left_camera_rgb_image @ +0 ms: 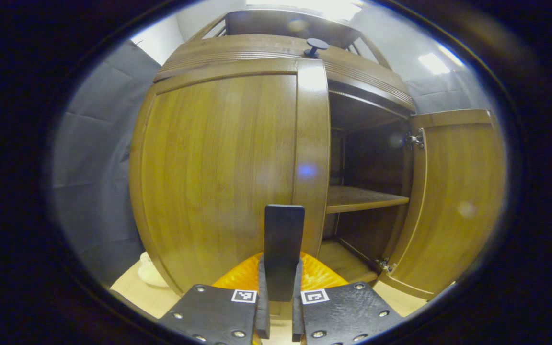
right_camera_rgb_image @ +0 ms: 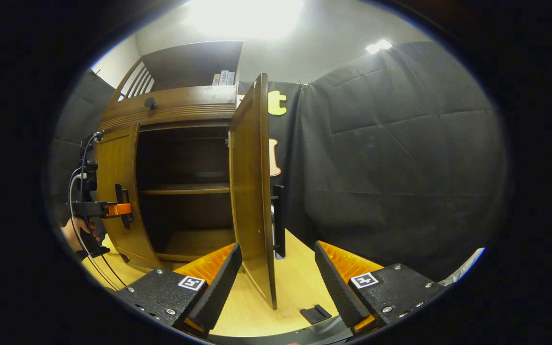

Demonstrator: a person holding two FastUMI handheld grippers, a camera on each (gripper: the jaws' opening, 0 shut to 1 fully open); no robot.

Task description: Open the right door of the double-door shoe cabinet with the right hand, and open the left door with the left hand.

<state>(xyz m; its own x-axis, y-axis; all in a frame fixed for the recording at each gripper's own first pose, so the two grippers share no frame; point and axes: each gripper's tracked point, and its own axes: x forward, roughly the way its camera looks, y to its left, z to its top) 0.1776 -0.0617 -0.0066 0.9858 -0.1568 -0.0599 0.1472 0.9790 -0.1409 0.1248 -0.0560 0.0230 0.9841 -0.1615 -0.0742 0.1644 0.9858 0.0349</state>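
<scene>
Tabletop cabinet (right_camera_rgb_image: 180,110): left tongs (left_camera_rgb_image: 280,306) clamp handle (left_camera_rgb_image: 283,239)

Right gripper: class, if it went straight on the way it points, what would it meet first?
Probably the edge of the open right door, standing between the right gripper's spread fingers; depth is unclear.

Mid-brown wood-grain double-door shoe cabinet (left_camera_rgb_image: 218,158); inside w/ shelf darker brown. Flat black bar handle on left door (left_camera_rgb_image: 283,239), matching black handle on right door (right_camera_rgb_image: 278,220). Round black knob on top (left_camera_rgb_image: 315,46). Pale yellowish wood table (right_camera_rgb_image: 295,287). Booth wall cloth black.
</scene>
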